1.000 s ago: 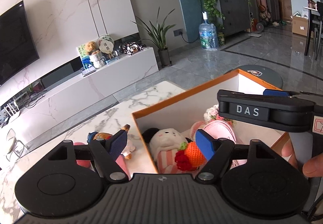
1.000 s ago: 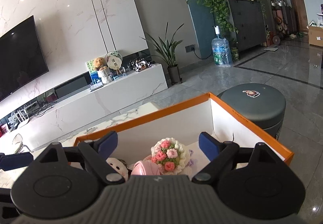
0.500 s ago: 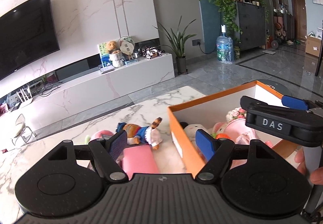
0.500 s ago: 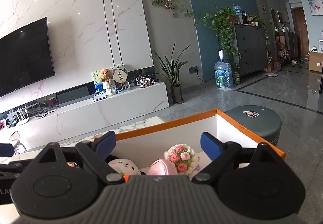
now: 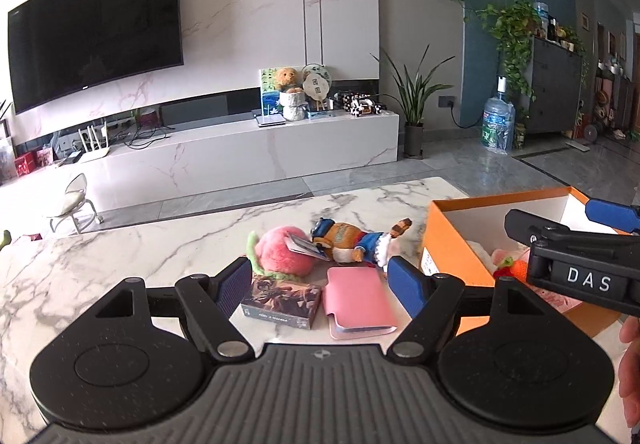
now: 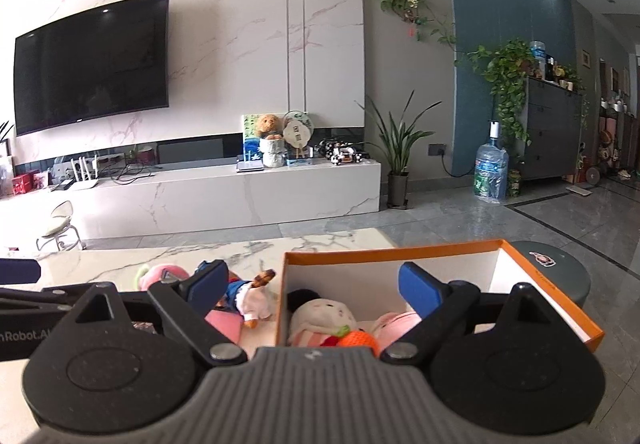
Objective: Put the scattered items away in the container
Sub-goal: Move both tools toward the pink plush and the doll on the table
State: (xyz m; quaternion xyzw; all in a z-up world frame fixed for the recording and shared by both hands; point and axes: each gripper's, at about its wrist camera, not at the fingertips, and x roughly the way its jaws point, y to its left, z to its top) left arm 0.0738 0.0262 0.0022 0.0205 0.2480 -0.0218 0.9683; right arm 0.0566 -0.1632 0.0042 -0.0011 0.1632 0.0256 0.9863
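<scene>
From the left wrist, the left tool (image 5: 320, 282) gapes empty over a pink wallet (image 5: 357, 302) at six o'clock; the orange box (image 5: 452, 244) sits at three. From the right wrist, the right tool (image 6: 316, 282), jaws just widened and empty, straddles the box's near wall, which it could clip.

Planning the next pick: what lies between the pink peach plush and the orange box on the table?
In the left wrist view, a plush doll in blue clothes lies on its side between the peach plush and the orange box.
</scene>
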